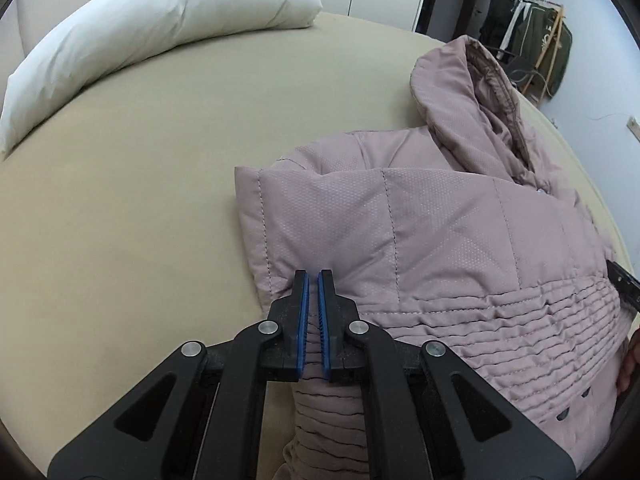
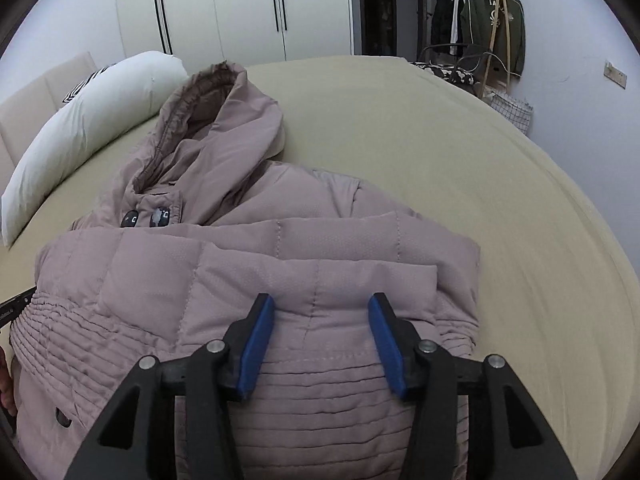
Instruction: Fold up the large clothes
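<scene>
Lying spread on a beige bed sheet [image 2: 460, 152], a quilted mauve hooded jacket [image 2: 248, 248] is seen ahead of both grippers, its hood [image 2: 212, 100] pointing away from them toward a white pillow [image 2: 88, 128]. The left gripper [image 1: 313, 276] is seen nearly closed, only a narrow slit being left between its blue pads [image 1: 303, 320]; a fold of the jacket's sleeve [image 1: 320, 220] is met at its tips, though whether fabric is actually pinched cannot be told. The right gripper [image 2: 321, 300] is held wide apart above the folded sleeve and ribbed waist section [image 2: 320, 376], and nothing is gripped by it. Beyond and to the right of it, a clothes rack [image 2: 492, 24] is seen against the wall.
</scene>
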The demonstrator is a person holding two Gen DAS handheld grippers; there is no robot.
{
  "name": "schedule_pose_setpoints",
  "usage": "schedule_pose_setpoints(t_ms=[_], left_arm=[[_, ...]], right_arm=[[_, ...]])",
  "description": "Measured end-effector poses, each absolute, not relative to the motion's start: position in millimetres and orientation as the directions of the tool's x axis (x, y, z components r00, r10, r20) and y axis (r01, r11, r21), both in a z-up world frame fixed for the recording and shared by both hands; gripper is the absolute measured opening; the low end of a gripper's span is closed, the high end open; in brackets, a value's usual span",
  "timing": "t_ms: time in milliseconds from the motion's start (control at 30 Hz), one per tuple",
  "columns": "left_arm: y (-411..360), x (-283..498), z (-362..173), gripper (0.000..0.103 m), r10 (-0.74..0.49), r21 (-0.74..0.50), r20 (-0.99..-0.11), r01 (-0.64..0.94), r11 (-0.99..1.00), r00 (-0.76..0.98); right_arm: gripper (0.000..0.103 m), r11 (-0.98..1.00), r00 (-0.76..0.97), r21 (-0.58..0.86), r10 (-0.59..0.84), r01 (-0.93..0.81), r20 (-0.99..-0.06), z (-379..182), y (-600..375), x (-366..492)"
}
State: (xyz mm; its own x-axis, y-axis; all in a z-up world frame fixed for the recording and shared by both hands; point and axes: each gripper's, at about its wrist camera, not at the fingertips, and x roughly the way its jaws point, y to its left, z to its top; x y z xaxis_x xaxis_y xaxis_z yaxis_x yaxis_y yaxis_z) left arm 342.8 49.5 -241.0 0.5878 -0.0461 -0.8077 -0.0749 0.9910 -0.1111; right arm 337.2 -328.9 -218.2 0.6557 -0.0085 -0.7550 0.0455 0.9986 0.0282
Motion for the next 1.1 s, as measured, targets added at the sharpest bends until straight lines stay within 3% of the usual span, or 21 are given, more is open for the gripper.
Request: schedule_pose_setpoints(t_ms=[133,200,233,300,367,433,700,800,900,967,1100], left_arm=[[46.3,344.8,-206.2,0.005,-0.053,-0.138,-0.779,-0.089,0.986,0.625],[32.0,358.0,-185.5,0.005,-0.079,-0.145,-0.758,-0.05,0.988,0.647],[22.8,369.2,-176.9,0.006,-0.092,-0.142,-0.756,-0.026,0.99,0.648],[2.9,394.5,-165.3,0.017,-0.123,-0.145,-0.755,0.019,0.989,0.644],[-22.7,427.0,-156.3,0.064,-0.121,-0.107,-0.751,0.06,0.992,0.649],[-45.7,457.0,-150.9,0.072,-0.121,-0.089,-0.74,0.082,0.993,0.662],[-120.4,556.2,-181.1,0.072,-0.026,0.022,-0.799,0.073,0.997,0.601],[-139.6,583.6,-199.2,0.072,0.048,0.114,-0.801,0.074,0.991,0.596],[-141.0,602.2,-212.8,0.069,0.056,0.116,-0.814,0.067,0.991,0.578],[-132.4,607.7,-217.1,0.042,0.05,0.09,-0.82,0.043,0.995,0.57],[-114.0,601.6,-212.4,0.023,0.017,0.042,-0.817,0.03,0.999,0.576]], right_arm=[[0.058,0.986,0.658,0.151,0.069,0.069,-0.75,-189.0,-338.3,341.5],[0.087,0.98,0.703,0.183,0.078,0.075,-0.707,-171.7,-343.3,345.8],[0.093,0.979,0.726,0.188,0.071,0.082,-0.684,-164.5,-345.4,349.0],[0.1,0.976,0.749,0.2,0.072,0.082,-0.659,-156.1,-348.7,360.1],[0.1,0.976,0.725,0.203,0.083,0.08,-0.683,-158.0,-349.6,374.1],[0.1,0.972,0.71,0.226,0.111,0.069,-0.696,-163.0,-348.8,383.1],[0.1,0.979,0.666,0.192,0.103,0.061,-0.738,-224.6,-341.0,397.7],[0.101,0.985,0.683,0.162,0.084,0.051,-0.726,-228.7,-335.5,394.1],[0.101,0.983,0.685,0.177,0.097,0.047,-0.722,-231.1,-337.2,394.1],[0.101,0.982,0.683,0.181,0.101,0.047,-0.723,-231.7,-337.3,394.5],[0.099,0.98,0.684,0.192,0.106,0.051,-0.722,-223.3,-339.7,393.4]])
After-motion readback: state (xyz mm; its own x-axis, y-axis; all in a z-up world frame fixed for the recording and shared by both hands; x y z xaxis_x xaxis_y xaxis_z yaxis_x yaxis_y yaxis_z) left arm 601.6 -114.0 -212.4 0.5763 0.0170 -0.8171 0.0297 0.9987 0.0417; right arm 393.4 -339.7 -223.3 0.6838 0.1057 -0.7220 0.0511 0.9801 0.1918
